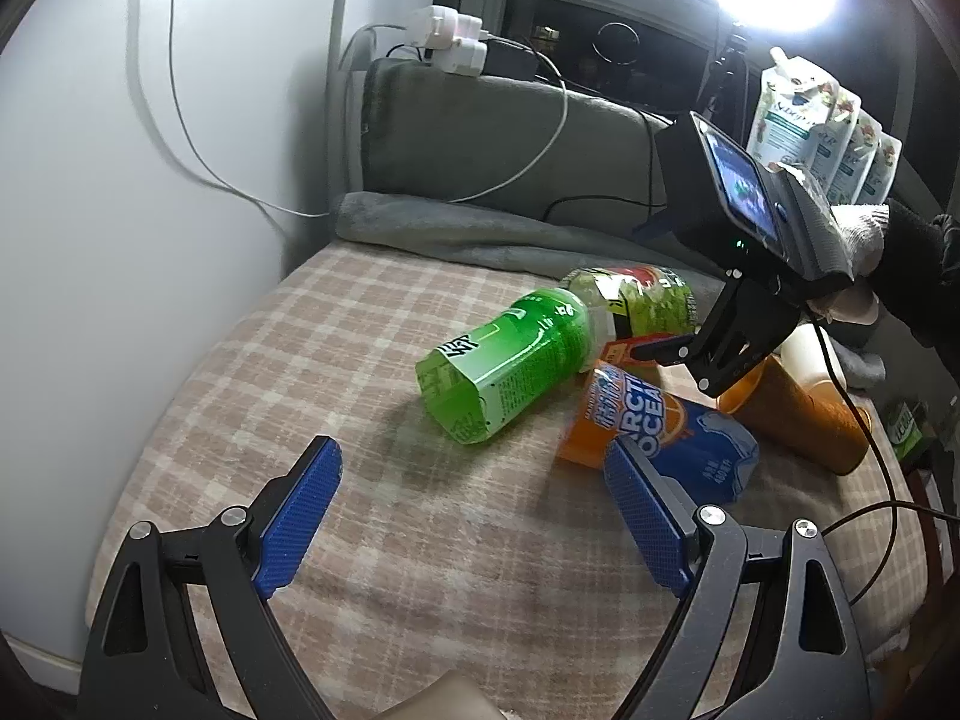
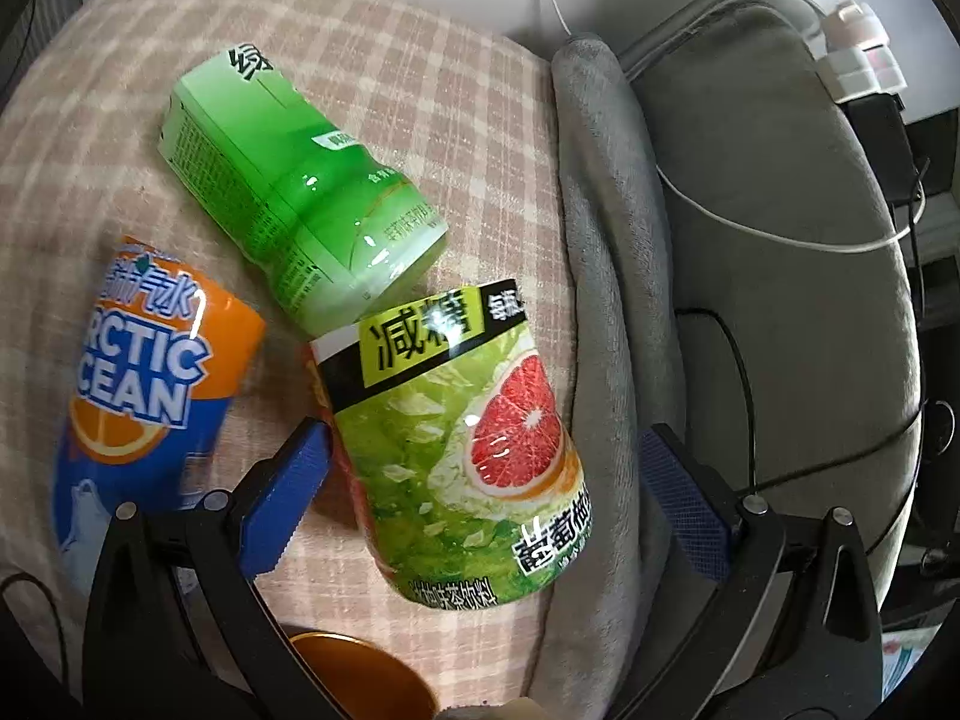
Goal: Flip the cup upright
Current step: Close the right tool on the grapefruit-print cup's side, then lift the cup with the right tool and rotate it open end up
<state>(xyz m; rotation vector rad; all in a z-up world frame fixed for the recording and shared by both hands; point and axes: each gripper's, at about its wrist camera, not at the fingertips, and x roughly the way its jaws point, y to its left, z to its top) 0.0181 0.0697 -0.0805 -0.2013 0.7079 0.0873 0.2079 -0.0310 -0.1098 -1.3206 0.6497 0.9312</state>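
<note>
Three cups made from cut bottles lie on their sides on a checked blanket [image 1: 372,540]: a green one [image 1: 510,357] [image 2: 288,198], an orange and blue "Arctic Ocean" one [image 1: 654,429] [image 2: 138,396], and a grapefruit-label one [image 1: 636,297] [image 2: 468,450]. My right gripper [image 2: 486,504] is open, its blue fingers either side of the grapefruit cup; it also shows in the left wrist view [image 1: 708,354]. My left gripper [image 1: 474,516] is open and empty, low over the blanket in front of the green cup.
An orange metal cup [image 1: 798,414] [image 2: 354,678] lies at the right. A grey cushion [image 1: 510,144] [image 2: 768,240] backs the blanket, with plugs and cables [image 1: 450,42] on it. A wall [image 1: 150,210] is at the left. Pouches [image 1: 816,126] stand at the far right.
</note>
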